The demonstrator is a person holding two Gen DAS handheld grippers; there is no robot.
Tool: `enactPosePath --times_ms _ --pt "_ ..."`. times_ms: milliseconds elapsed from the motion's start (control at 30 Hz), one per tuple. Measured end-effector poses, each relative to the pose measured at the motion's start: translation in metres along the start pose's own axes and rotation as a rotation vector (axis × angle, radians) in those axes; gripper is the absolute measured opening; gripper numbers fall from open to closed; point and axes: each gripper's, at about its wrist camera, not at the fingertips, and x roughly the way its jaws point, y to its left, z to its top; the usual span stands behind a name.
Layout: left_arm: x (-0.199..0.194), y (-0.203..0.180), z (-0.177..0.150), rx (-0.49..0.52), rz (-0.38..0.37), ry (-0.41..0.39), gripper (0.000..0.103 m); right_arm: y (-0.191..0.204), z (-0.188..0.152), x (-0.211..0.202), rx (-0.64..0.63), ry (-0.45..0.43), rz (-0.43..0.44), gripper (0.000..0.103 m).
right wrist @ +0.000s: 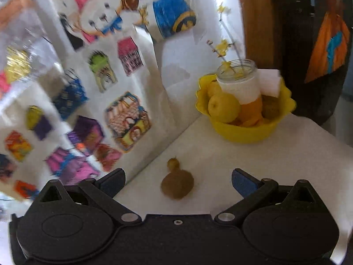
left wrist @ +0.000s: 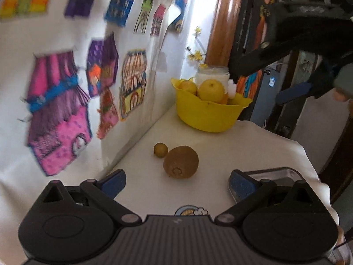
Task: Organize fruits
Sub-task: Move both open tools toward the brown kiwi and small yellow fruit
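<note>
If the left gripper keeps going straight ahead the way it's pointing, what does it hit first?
Most likely the kiwi: it lies on the white tabletop just ahead of the open left gripper, about centred between its fingers. The small round fruit sits just behind it. Depth is hard to judge through the fisheye.

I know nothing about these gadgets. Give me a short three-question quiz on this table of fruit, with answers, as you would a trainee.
1. True or false: the kiwi lies inside the yellow bowl.
2. Which is nearer the bowl: the kiwi or the small green-yellow fruit?
3. Multiple choice: the left gripper is A) shut on the kiwi, B) open and holding nothing, C) shut on a lemon.

Key
1. False: it lies on the white table, short of the bowl.
2. The small fruit.
3. B. The right gripper is open too, with nothing between its fingers.
</note>
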Motion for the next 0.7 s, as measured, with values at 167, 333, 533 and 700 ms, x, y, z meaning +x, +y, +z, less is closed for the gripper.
enactPosePath --times_ms 167,333,533,700 --pt "0.035 0.010 0.000 -0.096 -0.005 0.031 0.102 -0.002 0.010 0.057 -0.030 0.031 0.009 0.098" --pt "0.058 0.020 -0.001 -0.272 -0.044 0.050 0.102 0.006 0.010 0.097 -0.045 0.050 0.025 0.088" --pt "0.072 0.010 -0.001 -0.254 -0.054 0.028 0.101 0.022 0.023 0.125 -0.103 0.099 0.018 0.080" --pt "0.085 0.008 0.001 -0.250 -0.034 0.024 0.095 0.023 0.031 0.151 -0.095 0.167 0.030 0.069"
